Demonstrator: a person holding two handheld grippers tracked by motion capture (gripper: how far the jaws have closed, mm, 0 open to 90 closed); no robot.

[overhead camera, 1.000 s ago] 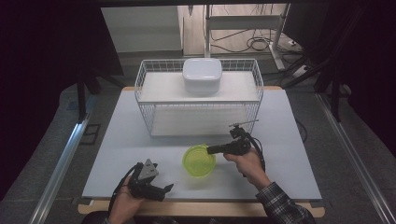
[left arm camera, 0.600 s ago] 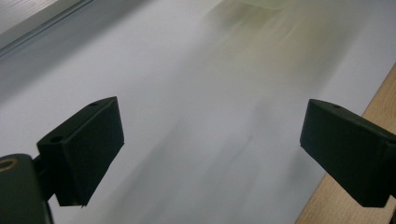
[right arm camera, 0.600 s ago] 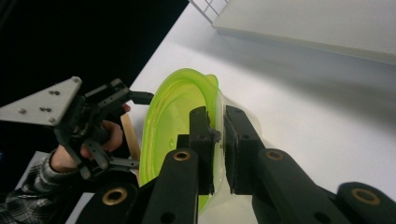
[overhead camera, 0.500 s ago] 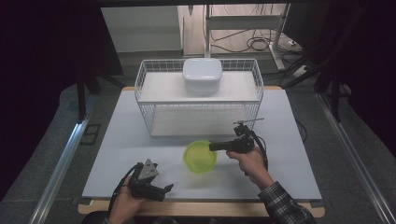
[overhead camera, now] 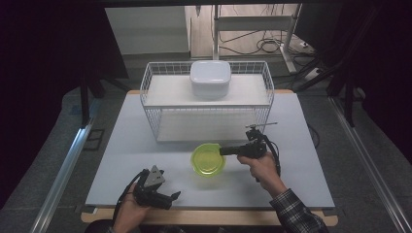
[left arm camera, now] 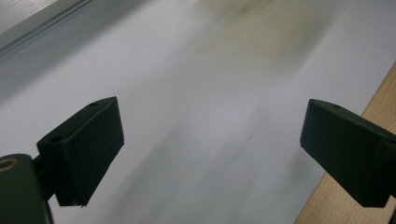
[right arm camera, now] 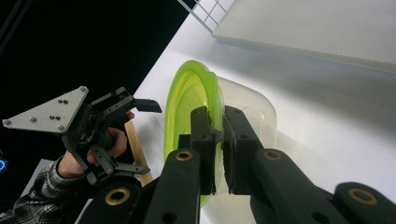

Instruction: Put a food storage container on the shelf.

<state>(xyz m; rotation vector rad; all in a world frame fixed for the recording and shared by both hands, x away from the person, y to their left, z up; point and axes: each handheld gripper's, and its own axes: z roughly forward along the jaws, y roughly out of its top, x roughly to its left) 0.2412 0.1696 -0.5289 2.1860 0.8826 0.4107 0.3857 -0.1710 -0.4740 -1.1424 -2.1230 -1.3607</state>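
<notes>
The right gripper [overhead camera: 224,151] is clamped on the rim of the green bowl [overhead camera: 208,159], just in front of the wire basket [overhead camera: 150,104]. The left gripper [overhead camera: 175,195], jaws apart, rests nearer the table edge; its own view is blurred, perhaps showing bare tabletop.

Laboratory recording station: white tabletop [overhead camera: 145,160] between metal rails [overhead camera: 63,174], dark curtains, loose cables [overhead camera: 272,46] on the floor.
</notes>
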